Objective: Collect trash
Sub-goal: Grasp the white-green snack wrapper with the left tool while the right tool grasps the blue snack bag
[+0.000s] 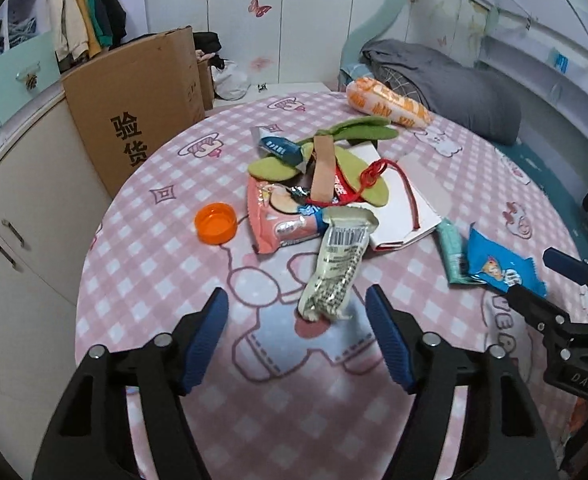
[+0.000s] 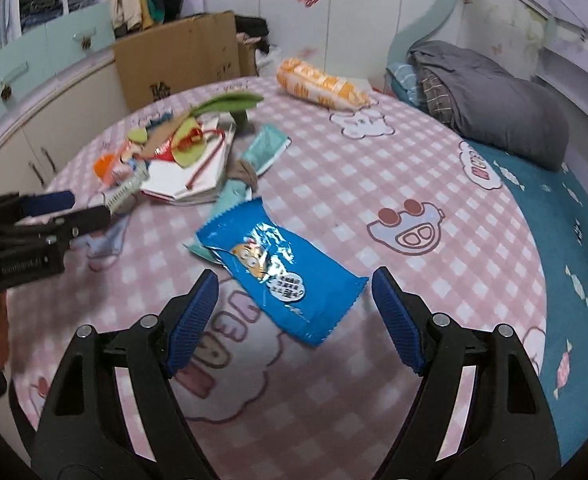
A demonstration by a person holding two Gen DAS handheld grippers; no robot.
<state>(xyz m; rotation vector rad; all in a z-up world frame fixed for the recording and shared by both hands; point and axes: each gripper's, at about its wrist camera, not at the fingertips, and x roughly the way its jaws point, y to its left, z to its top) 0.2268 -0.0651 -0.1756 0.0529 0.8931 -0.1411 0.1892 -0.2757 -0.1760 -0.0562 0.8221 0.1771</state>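
The left gripper (image 1: 297, 322) hangs above the pink checked blanket (image 1: 174, 280) with its jaws spread wide and nothing between them. The near end of a crumpled white wrapper (image 1: 335, 268) lies just ahead of the fingertips, roughly on the centre line. Beyond it sits the trash pile (image 1: 317, 184); an orange cap (image 1: 215, 223) lies ahead and to the left.

The right gripper (image 2: 294, 304) is likewise wide, gripping nothing. A blue snack packet (image 2: 280, 270) lies flat on the blanket, its near end reaching between the two blue pads (image 2: 193, 316). A green packet (image 2: 266, 148) lies farther ahead, beside the pile.
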